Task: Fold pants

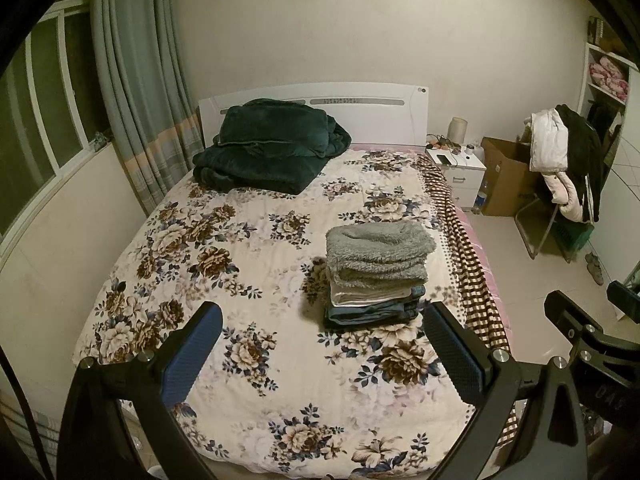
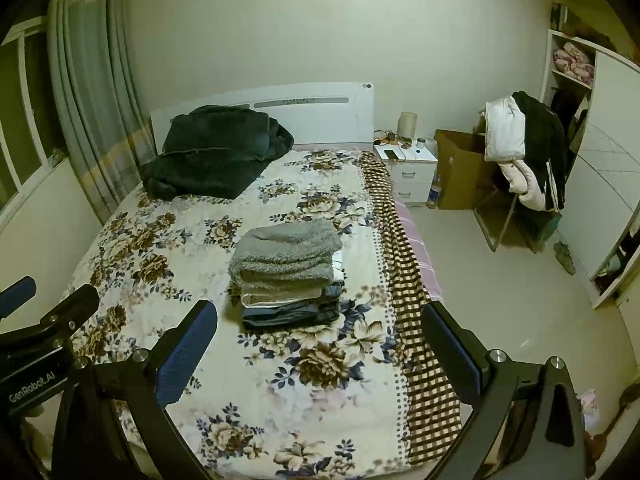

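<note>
1. The left tongs (image 1: 322,354) stood wide apart, nothing between the blue pads, held over the near end of the bed (image 1: 256,380).
2. The right tongs (image 2: 320,350) were spread just as wide and also held nothing; they hung beside the left tongs, over the bed's near right part.
3. The pants lay folded in a stack of folded clothes (image 1: 378,276) on the floral bedspread (image 1: 224,264) — ahead of the left tongs and a little to their right, just beyond the tip of the right-hand finger.
4. Seen from the right tongs, the same stack (image 2: 288,272) sat ahead between the two fingers, nearer the left one; a fluffy grey garment (image 2: 286,246) topped it, with denim at the bottom.
5. Far ahead, by the white headboard (image 1: 360,100), lay a dark green blanket (image 1: 268,144) — well apart from the stack.
6. Ahead to the right stood a white nightstand (image 2: 408,168), a cardboard box (image 2: 456,168) and a chair hung with coats (image 2: 524,152).
</note>
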